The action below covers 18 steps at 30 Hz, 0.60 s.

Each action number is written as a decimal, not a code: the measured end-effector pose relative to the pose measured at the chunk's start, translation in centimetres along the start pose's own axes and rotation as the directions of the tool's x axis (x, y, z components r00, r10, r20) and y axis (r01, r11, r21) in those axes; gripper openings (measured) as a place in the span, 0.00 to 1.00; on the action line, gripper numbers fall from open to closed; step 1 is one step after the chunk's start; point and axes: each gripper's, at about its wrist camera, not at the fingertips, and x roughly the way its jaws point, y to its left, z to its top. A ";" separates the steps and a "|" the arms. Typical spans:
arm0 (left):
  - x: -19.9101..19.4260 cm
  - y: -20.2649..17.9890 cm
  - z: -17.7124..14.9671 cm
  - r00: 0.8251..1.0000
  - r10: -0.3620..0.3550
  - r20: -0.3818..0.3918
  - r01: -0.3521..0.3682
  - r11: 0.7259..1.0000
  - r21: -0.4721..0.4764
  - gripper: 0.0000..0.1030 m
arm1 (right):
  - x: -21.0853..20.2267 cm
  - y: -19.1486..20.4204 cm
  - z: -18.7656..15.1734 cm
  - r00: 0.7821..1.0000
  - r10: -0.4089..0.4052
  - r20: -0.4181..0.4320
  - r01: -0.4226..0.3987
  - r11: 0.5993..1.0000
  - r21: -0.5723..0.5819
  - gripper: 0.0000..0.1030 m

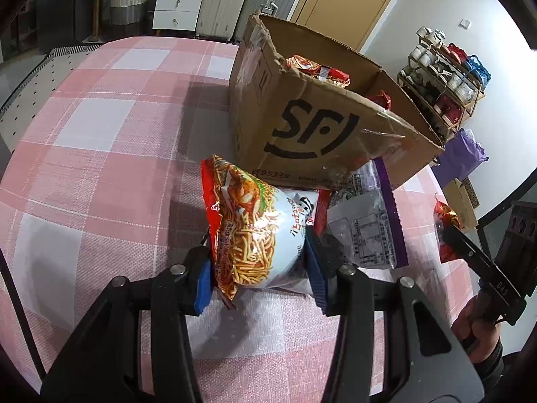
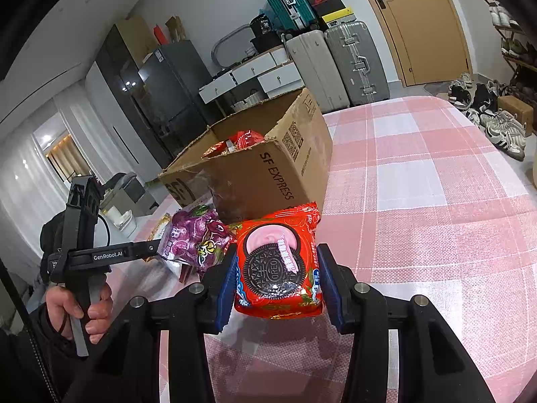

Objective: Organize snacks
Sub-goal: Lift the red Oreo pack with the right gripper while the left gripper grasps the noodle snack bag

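My left gripper (image 1: 258,268) is shut on a bag of noodle-stick snacks (image 1: 248,231) and holds it just above the pink checked tablecloth (image 1: 100,154), in front of the open SF cardboard box (image 1: 302,127). My right gripper (image 2: 275,282) is shut on a red Oreo pack (image 2: 277,265), held near the box's corner (image 2: 268,174). The box holds several red snack packs (image 1: 319,70). A purple-edged bag (image 1: 369,215) lies by the box; it shows as a purple candy bag (image 2: 198,238) in the right wrist view.
The right gripper (image 1: 476,252) shows at the left view's right edge with the red pack. The left gripper (image 2: 100,255) shows at the right view's left. Suitcases (image 2: 339,63), drawers, a shoe rack (image 1: 446,80) and a door stand beyond the table.
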 end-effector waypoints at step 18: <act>-6.5 -2.1 -1.0 0.996 0.016 0.091 -0.022 0.998 0.065 0.42 | -1.3 2.1 1.0 0.999 0.009 0.050 -0.006 0.998 -0.062 0.44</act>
